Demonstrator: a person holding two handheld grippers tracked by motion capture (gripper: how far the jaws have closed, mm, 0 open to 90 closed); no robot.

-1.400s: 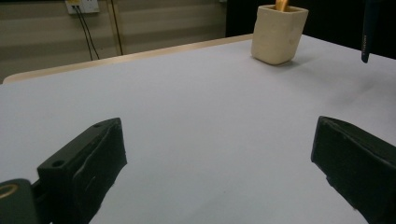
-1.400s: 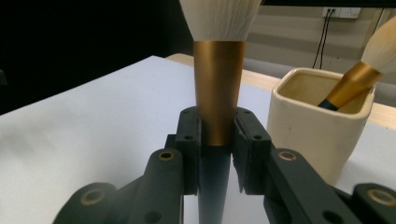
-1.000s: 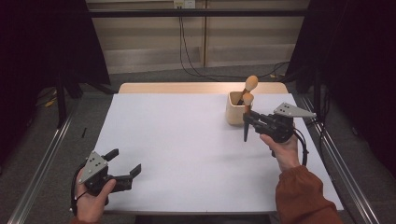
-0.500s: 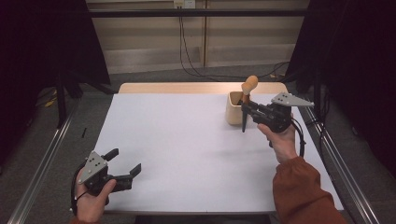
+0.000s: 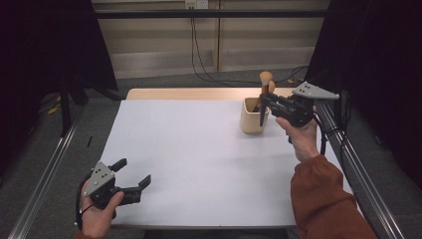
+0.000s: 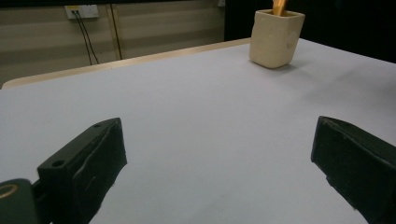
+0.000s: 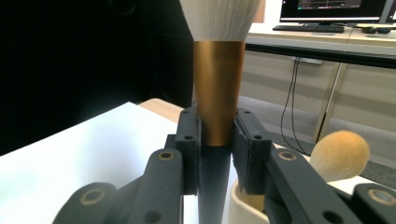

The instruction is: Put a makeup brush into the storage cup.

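Right gripper (image 5: 262,106) clenched on brush (image 7: 217,70) above cup (image 5: 253,118), white table (image 5: 199,149), dark room.

I see the white table (image 5: 199,159) with a strip of pale wood (image 5: 184,94) along its far edge; grey carpet floor (image 5: 99,124) lies around it; metal rails (image 5: 45,174) run beside its left and right edges. Past the far edge stands a low beige wall (image 5: 164,45); a white socket plate (image 5: 195,4) sits at its top, and black cables (image 5: 199,55) drop from it to the floor; black curtains (image 5: 45,45) hang at both sides. From the right gripper view I make out a monitor (image 7: 336,9) and a keyboard (image 7: 308,28) on a desk (image 7: 322,44) in the background.
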